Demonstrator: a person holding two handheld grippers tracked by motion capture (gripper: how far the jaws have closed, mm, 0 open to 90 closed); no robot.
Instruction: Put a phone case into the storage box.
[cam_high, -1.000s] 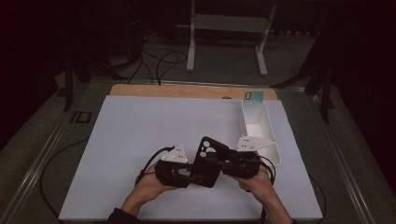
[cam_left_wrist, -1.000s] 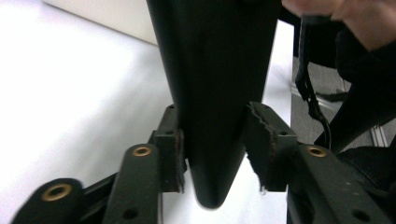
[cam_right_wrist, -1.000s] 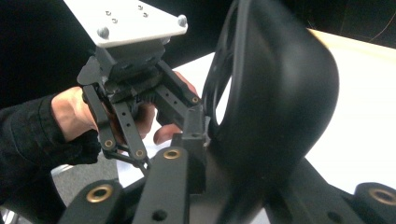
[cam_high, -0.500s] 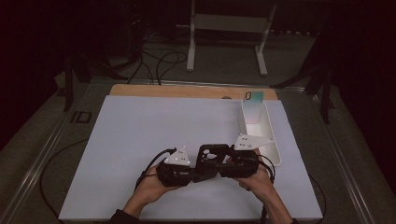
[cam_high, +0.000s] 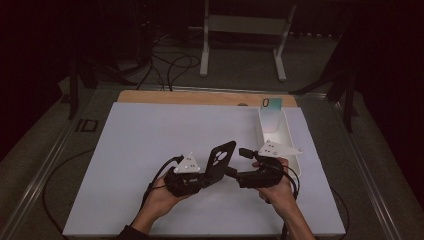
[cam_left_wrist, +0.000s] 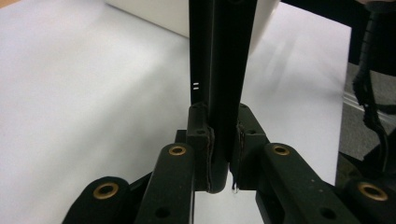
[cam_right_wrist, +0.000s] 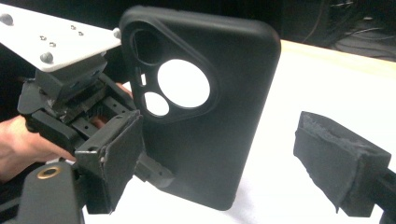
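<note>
The white worktop (cam_high: 150, 150) is filling the middle of the frame, a white tray (cam_high: 290, 145) lying at its right, the room dark behind. Low centre, the left claw (cam_high: 212, 172) is clamping the black phone case (cam_high: 220, 159) by its bottom edge. It looks light, bendy and rubbery; gripping an edge seems best. The right claw (cam_high: 235, 167) has just been opening, its pads clear of the case.

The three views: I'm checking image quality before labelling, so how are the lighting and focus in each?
High view: dark surroundings, evenly lit white table, sharp. Left gripper view: phone case close, slightly soft; table bright behind it. Right gripper view: the case sharp, near pads softer, background dark.
</note>
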